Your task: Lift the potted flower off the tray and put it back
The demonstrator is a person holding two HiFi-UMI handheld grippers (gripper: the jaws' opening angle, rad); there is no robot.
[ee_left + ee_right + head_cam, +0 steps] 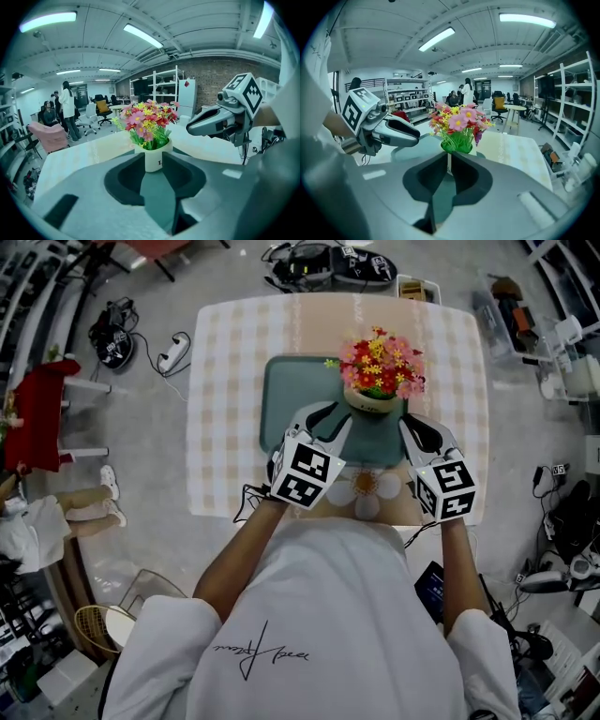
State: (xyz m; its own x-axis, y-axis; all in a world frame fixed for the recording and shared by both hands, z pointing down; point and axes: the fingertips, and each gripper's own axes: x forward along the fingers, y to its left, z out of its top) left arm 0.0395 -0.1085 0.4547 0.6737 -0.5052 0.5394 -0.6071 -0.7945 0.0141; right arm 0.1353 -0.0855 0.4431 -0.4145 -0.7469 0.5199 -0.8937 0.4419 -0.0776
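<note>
1. The potted flower (380,381) is over the near right part of the green tray (291,413), upright, with a gripper on either side of it.
2. The left gripper (157,164) is clenched on the white pot, its two jaws pressing the pot's sides just below the blooms.
3. The right gripper (449,165) is clenched almost fully. Only a thin white strip of the pot shows between its jaws, so it appears to pinch the pot's edge from the tray's right side.
4. The step in hand looks like the lift. Both grips are made, but no view settles whether the pot's base has cleared the tray.
5. The next move calls for raising both grippers together and level so the pot does not tip. The pot then has to be lowered squarely onto the tray before either grip is released.
6. The narrow right-hand pinch seems the weaker hold, and uneven hands could twist the pot out of it.
</note>
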